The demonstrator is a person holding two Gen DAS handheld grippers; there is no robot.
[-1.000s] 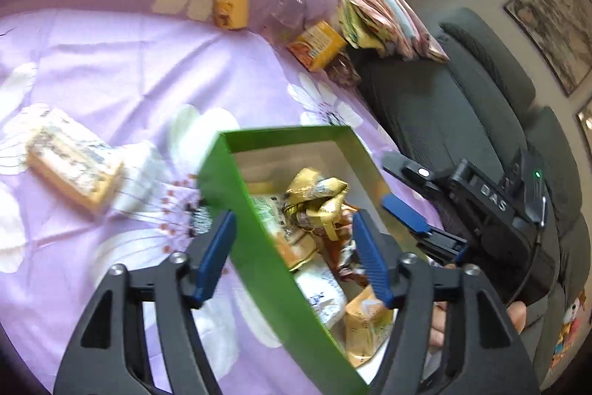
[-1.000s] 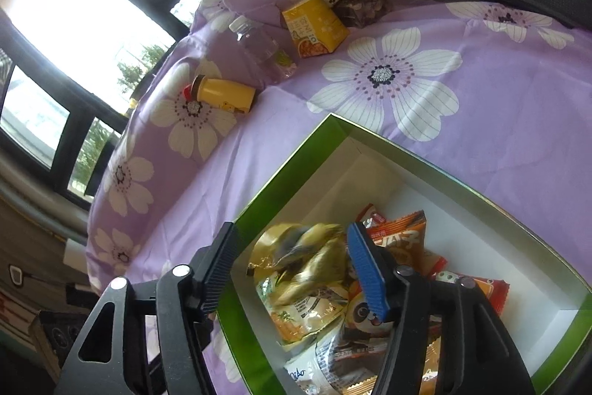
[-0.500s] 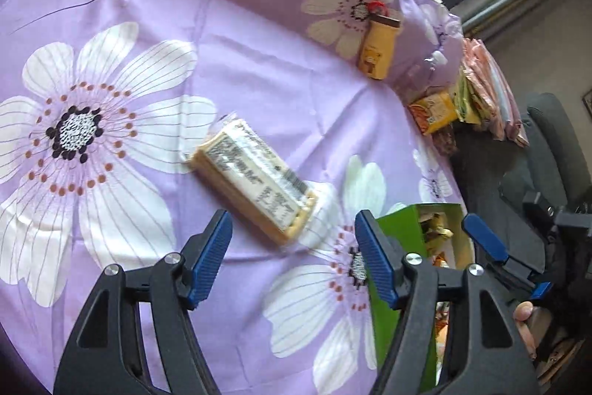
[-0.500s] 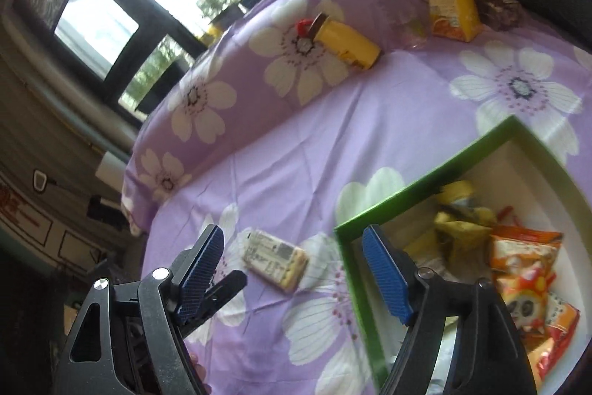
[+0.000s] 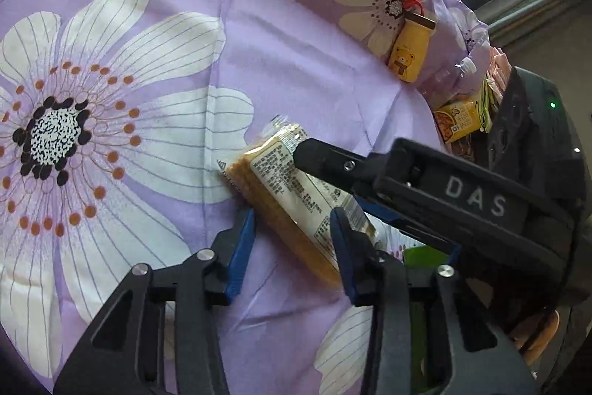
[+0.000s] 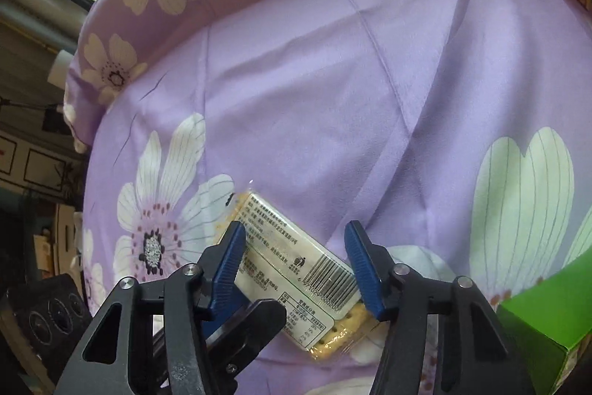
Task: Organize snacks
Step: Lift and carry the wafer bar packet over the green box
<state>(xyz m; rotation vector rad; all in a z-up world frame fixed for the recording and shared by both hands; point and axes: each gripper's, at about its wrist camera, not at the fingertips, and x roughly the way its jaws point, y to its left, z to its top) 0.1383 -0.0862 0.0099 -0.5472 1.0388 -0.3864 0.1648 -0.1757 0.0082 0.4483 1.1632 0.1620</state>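
Observation:
A clear packet of crackers (image 5: 292, 198) with a white printed label lies on the purple flowered cloth (image 5: 148, 62). My left gripper (image 5: 292, 247) straddles the packet's near end. Its jaws are closing, and both blue pads touch the packet's sides. The right gripper (image 5: 407, 180) reaches in from the right, one black finger resting at the packet's far end. In the right wrist view the cracker packet (image 6: 292, 258) lies slantwise between the blue pads of my right gripper (image 6: 296, 265). Those jaws are closing, with cloth still showing beside the packet. A finger of the left gripper (image 6: 251, 321) shows below.
A green box corner (image 6: 547, 306) stands at the lower right. Farther back lie a yellow bear bottle (image 5: 407, 58), a clear plastic bottle (image 5: 455, 73) and an orange carton (image 5: 458, 121). Dark furniture borders the cloth on the right, windows behind.
Both grippers left the green box and swung over to the cracker packet. Each now has the packet between its fingers, with jaws much narrower than before.

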